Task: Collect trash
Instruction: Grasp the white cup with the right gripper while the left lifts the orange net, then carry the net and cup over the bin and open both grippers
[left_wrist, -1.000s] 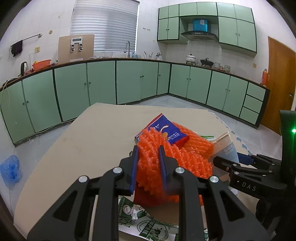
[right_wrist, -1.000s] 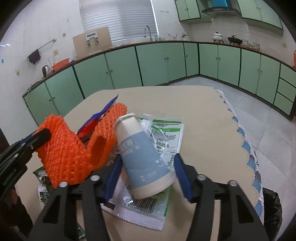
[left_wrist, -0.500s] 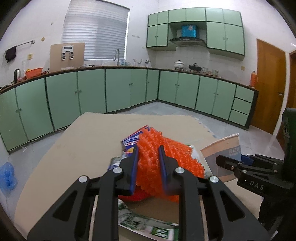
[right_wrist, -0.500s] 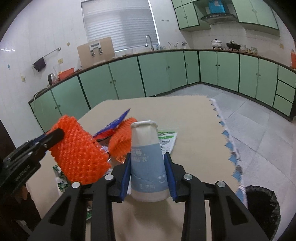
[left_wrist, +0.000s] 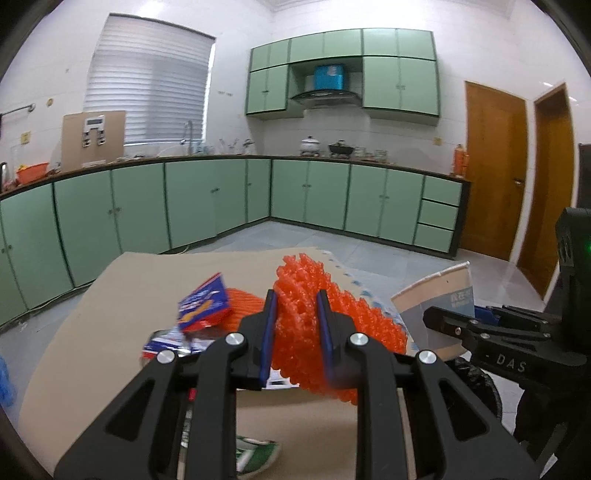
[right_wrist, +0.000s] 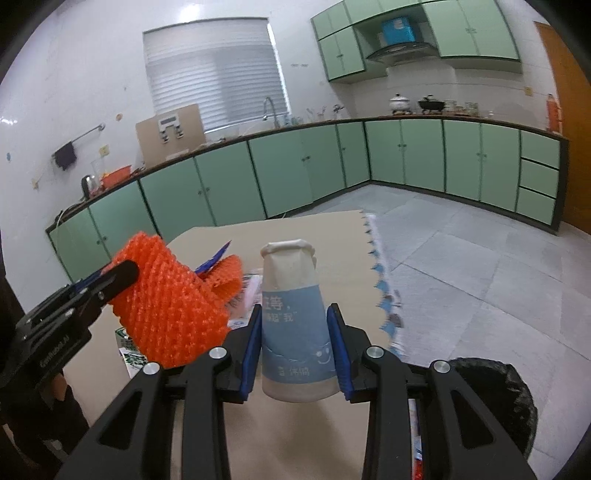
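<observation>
Right wrist view: right hand-held gripper (right_wrist: 295, 354) pinches the paper cup (right_wrist: 293, 321) above the tabletop (right_wrist: 295, 435); left hand-held gripper (left_wrist: 293, 332) clamps the orange foam net (left_wrist: 314, 325). Best carry both level over the black bin (right_wrist: 495, 402), grips firm.
</observation>
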